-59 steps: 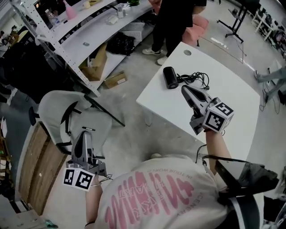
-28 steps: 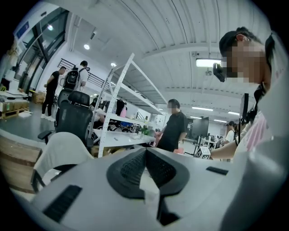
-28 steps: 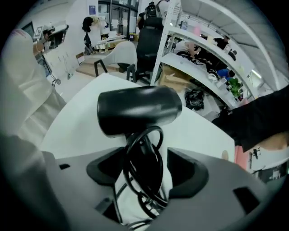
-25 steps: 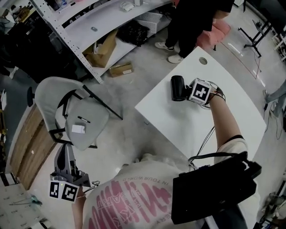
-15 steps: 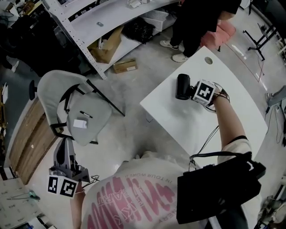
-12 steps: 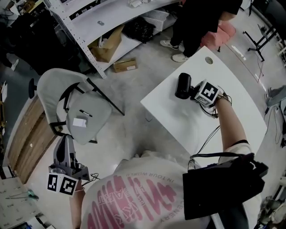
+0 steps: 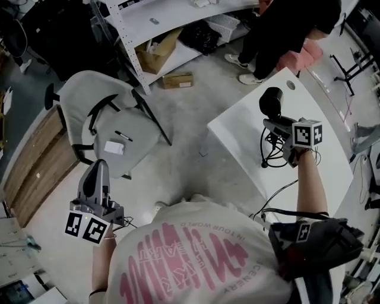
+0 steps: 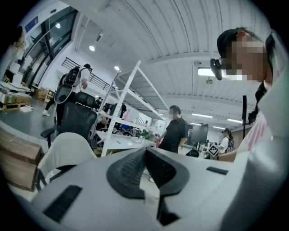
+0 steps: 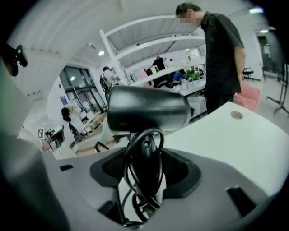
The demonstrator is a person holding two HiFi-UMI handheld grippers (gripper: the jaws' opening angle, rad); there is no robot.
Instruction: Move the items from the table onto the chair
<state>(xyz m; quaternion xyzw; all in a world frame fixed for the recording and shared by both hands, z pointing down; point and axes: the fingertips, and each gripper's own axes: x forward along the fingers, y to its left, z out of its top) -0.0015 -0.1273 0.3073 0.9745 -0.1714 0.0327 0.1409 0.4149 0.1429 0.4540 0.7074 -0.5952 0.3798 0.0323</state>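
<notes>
- Where the right gripper [image 9: 145, 175] bites, its jaws have just been closing and now clamp the black handle of the hair dryer [image 9: 146, 108], one pad on each side of it.
- The hair dryer is matt black. It has a fat round barrel set crosswise on a slimmer handle, and a black cord [image 9: 143, 131] is wound in loops round that handle.
- In the right gripper view the barrel stands at 12 o'clock, just past the jaw tips. The cord loops lie between the jaws and spill toward 6 o'clock.
- In the head view the right gripper [image 7: 272, 123] carries the hair dryer [image 7: 272, 101] at 2 o'clock of the frame. The barrel sits at 11 o'clock from the marker cube [image 7: 307, 133].
- The cord [image 7: 270, 151] dangles toward 6 o'clock over the white surface [image 7: 237, 122]. Whether its low end touches that surface I cannot tell.
- The left gripper [image 8: 145, 151] has its jaws pressed together tip to tip, with nothing between them.
- In the head view the left gripper [image 7: 98, 169] is at 8 o'clock and points toward 12 o'clock at the grey chair [image 7: 80, 95], close to the seat's near edge.
- On the chair seat lie a pen [image 7: 123, 136] and, near it at its 7 o'clock, a small white card [image 7: 114, 148].
- The chair at 10 o'clock and the hair dryer at 2 o'clock are well apart, with bare floor between them.
- Beyond the surface, at 1 o'clock, stands a person [image 7: 279, 29] in dark clothes, beside a shelf rack [image 7: 172, 15].
</notes>
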